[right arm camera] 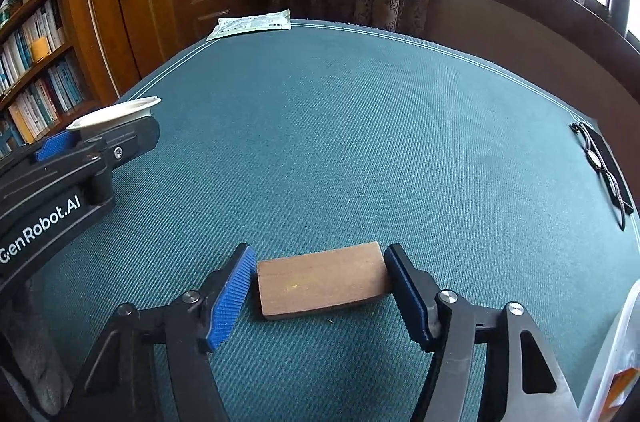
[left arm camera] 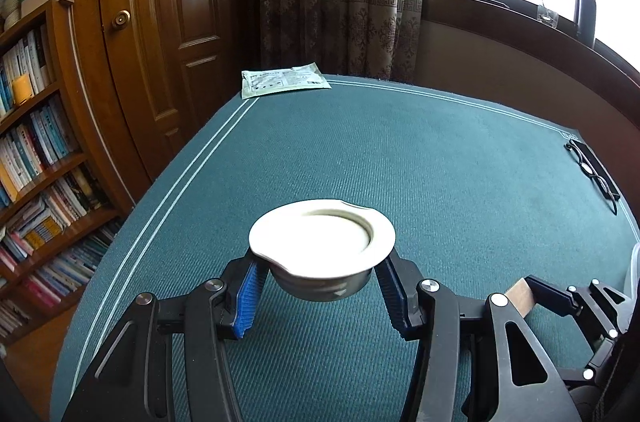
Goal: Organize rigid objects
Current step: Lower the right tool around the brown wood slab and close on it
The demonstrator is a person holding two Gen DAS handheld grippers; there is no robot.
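Left hand-held gripper (left arm camera: 320,286): clamped on grey round cup under white flanged lid (left arm camera: 322,238), raised over green-clothed bench (left arm camera: 360,150). Right hand-held gripper (right arm camera: 320,286): closed against short ends of flat brown wooden block (right arm camera: 322,280), long axis left to right between fingers, near edge of bench. Likely next: placing both farther in.

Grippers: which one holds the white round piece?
The left gripper: its jaws clamp the white flanged cup. The right gripper holds a brown wooden block instead.
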